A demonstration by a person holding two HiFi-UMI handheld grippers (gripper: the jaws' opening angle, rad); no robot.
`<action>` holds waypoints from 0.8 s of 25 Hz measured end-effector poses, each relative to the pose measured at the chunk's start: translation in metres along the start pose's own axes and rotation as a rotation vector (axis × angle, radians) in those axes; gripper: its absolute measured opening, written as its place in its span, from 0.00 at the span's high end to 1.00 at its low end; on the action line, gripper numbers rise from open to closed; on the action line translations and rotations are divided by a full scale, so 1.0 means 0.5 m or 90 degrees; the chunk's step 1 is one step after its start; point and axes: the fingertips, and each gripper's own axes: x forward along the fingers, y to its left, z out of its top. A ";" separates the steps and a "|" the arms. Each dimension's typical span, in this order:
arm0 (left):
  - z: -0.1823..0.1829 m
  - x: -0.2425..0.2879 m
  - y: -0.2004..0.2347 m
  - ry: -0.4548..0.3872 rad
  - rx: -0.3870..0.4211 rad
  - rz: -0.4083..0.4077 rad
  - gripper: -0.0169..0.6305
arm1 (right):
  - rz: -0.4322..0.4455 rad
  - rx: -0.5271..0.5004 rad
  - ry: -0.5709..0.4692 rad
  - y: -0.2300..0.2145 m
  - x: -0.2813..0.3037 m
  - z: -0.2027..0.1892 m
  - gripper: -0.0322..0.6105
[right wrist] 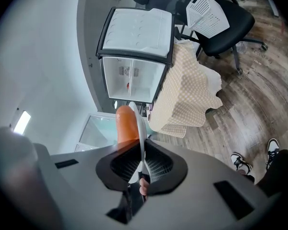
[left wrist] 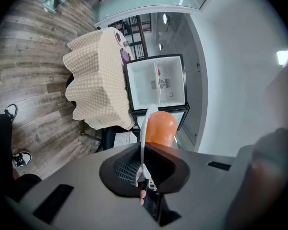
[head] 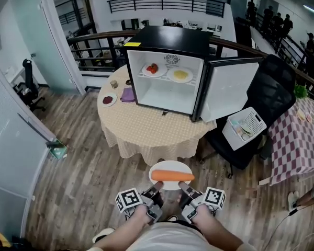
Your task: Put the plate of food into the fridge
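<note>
A white plate (head: 170, 167) carries an orange sausage (head: 172, 176) and hangs above the wooden floor, short of the round table. My left gripper (head: 156, 188) is shut on the plate's near left rim, and my right gripper (head: 184, 187) is shut on its near right rim. In the left gripper view the plate (left wrist: 145, 133) shows edge-on between the jaws with the sausage (left wrist: 160, 128) beside it; likewise the plate (right wrist: 141, 135) and sausage (right wrist: 126, 124) in the right gripper view. The small black fridge (head: 170, 69) stands open on the table, with two plates of food on its shelf (head: 165, 78).
The round table (head: 146, 127) has a checked cloth, a purple cloth (head: 128, 94), a small plate (head: 109, 100) and a cup. The fridge door (head: 231, 90) swings out right. A black office chair (head: 264, 109) holding a white basket (head: 244, 128) stands right of the table. Glass walls line the left.
</note>
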 end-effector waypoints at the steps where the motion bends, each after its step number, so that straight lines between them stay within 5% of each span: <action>1: 0.002 0.005 0.002 -0.001 -0.004 0.002 0.94 | -0.002 0.003 0.001 -0.002 0.003 0.005 0.89; 10: 0.084 0.064 0.011 0.015 -0.013 -0.008 0.94 | -0.016 0.020 -0.015 -0.008 0.083 0.055 0.89; 20: 0.287 0.113 0.001 0.046 -0.019 -0.008 0.94 | -0.037 0.000 -0.035 0.059 0.271 0.113 0.89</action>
